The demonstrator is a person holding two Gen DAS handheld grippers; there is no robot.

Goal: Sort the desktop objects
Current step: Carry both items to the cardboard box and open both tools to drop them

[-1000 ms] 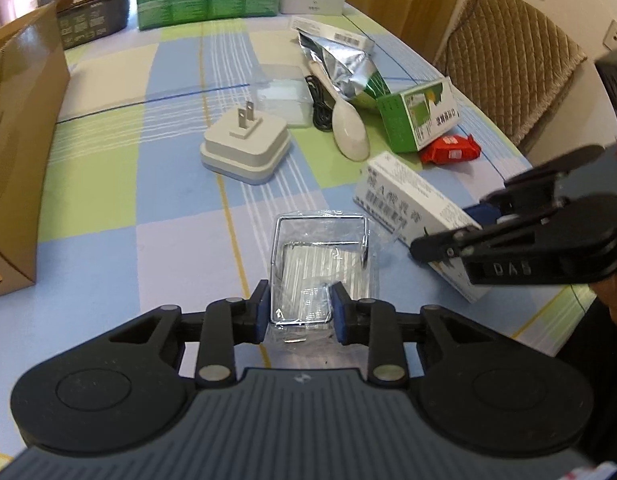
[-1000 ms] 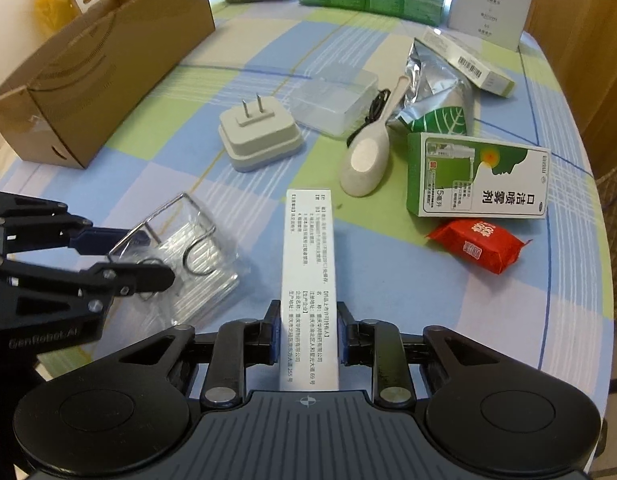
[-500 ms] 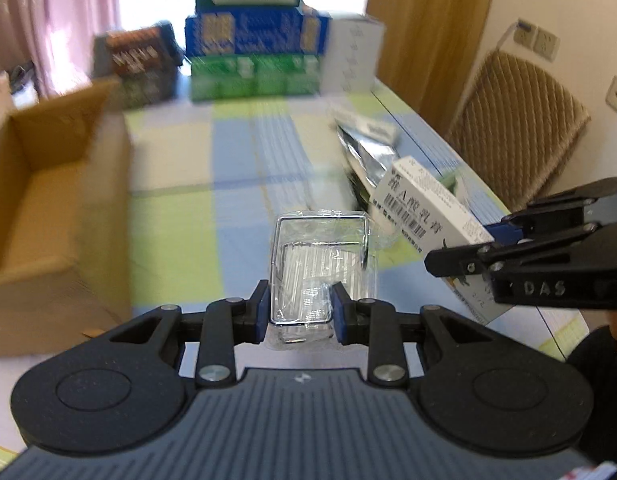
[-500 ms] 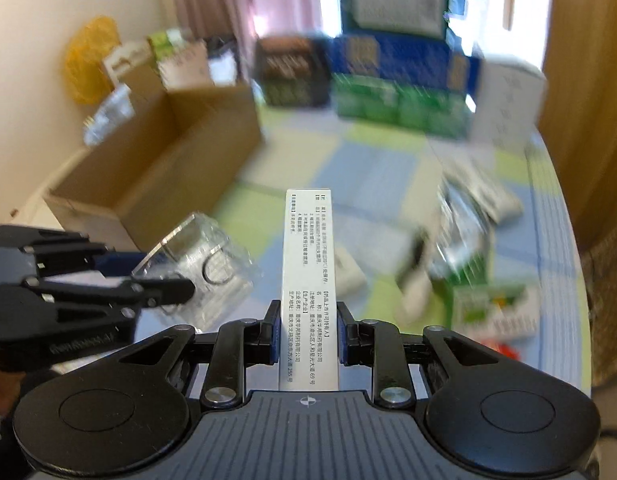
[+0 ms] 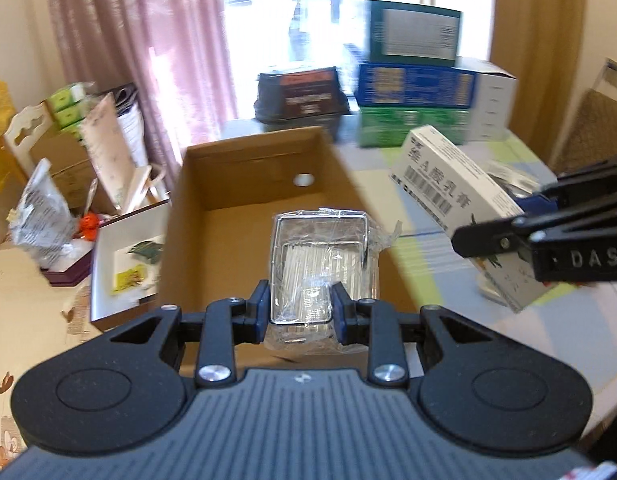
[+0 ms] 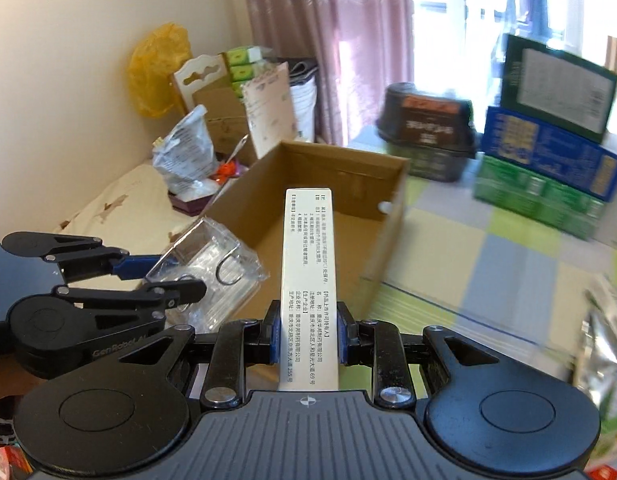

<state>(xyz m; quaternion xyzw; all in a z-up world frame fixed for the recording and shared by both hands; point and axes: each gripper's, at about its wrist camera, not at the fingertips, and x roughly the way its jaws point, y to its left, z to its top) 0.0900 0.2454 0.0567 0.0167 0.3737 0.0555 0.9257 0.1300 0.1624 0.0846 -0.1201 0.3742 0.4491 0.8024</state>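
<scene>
My left gripper [image 5: 299, 307] is shut on a clear plastic packet with metal wire clips [image 5: 322, 258], held in the air over the open brown cardboard box [image 5: 244, 184]. My right gripper [image 6: 306, 330] is shut on a long white medicine box [image 6: 310, 276] with printed text, which points toward the same cardboard box [image 6: 340, 184]. In the left wrist view the right gripper [image 5: 488, 232] holds the white box [image 5: 452, 184] to the right of the carton. In the right wrist view the left gripper [image 6: 148, 276] carries the clear packet [image 6: 212, 264] at the left.
Stacked blue, green and dark boxes [image 5: 412, 92] stand at the table's far end by the window. A dark container [image 5: 300, 96] sits behind the carton. Left of the table lie bags and a purple-edged tray [image 5: 124, 264]. The checked tablecloth [image 6: 488, 264] stretches right, with a silver pouch [image 6: 596, 352].
Both grippers have risen and swung left from the cluttered tabletop to the cardboard box, each still carrying its item. The charger, spoon and other table items have dropped out of view.
</scene>
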